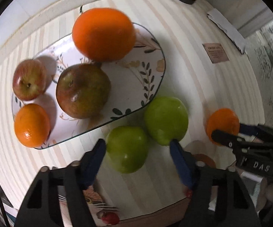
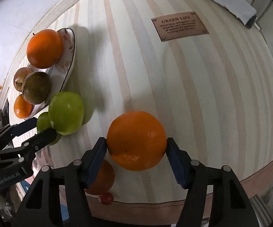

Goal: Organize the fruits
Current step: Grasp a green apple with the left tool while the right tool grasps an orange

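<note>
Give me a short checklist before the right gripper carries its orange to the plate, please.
1. Orange between the right gripper fingers, both touching it: ok.
2. Orange lifted off the table: cannot tell.
3. Free space on the plate: ok, its right part is bare.
4. Path to the plate: not ok, two green apples lie before it.
5. Left gripper out of the way: not ok, open around the near green apple.

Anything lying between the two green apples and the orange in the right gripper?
No. In the right wrist view, only bare striped tabletop separates the round green apples from the round orange in the right gripper.
</note>
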`<state>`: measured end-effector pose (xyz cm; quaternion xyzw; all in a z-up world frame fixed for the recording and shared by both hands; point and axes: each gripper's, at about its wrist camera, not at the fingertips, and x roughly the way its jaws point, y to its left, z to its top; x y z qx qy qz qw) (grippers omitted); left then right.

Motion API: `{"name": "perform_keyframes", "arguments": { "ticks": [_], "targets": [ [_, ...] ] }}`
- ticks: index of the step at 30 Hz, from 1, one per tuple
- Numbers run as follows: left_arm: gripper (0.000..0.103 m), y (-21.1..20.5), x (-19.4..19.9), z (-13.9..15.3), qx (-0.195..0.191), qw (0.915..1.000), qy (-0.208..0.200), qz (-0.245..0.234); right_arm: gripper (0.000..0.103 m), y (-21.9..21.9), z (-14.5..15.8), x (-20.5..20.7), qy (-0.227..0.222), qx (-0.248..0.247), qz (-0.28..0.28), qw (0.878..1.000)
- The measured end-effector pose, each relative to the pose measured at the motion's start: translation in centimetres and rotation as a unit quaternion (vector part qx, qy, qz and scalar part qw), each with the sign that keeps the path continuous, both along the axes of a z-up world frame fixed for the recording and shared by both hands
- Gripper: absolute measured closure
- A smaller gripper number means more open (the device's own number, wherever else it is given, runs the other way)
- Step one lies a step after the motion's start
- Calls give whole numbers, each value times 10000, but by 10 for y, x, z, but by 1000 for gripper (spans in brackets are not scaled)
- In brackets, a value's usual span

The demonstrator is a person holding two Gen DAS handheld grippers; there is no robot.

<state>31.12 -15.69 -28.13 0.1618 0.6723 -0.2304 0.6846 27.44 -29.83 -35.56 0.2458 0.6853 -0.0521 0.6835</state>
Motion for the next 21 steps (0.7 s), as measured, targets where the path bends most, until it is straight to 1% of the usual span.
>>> {"name": "perform_keyframes", "arguments": {
  "ticks": [1,2,4,6,7,9,11,13,16,18,19,21],
  "targets": [
    [53,1,-1,1,76,9999,-69,-20,37,0,0,0,-6,9,-3,10000],
    [62,5,-2,3,183,9996,-198,-35,37,1,-2,5,-10,20,-8,10000],
    [62,15,2,4,38,9999,-25,134,37,3,-2,4,-17,25,22,10000],
    [62,24,4,4,-90,9997,59,227,37,5,-2,4,-19,17,45,10000],
    [59,27,5,3,-160,9995,71,248,37,5,-2,4,-17,12,51,10000],
    [56,32,9,1,-268,9988,220,338,37,6,-2,5,-16,-7,75,10000],
    [47,37,16,-8,-341,9972,486,464,37,5,-2,6,-8,9,51,10000],
    [42,40,19,-16,-400,9949,737,556,37,4,-3,7,1,36,31,10000],
    [42,43,20,-19,-474,9925,943,616,37,0,-4,7,21,98,-16,9999],
    [46,47,17,-20,-513,9919,951,666,37,-5,-3,6,23,103,-8,9999],
    [50,48,16,-18,-556,9914,958,697,37,-6,-2,5,23,113,-15,9999],
    [50,48,13,-17,-416,9932,857,666,37,-8,-2,4,27,140,-33,9999]
  ]
}}
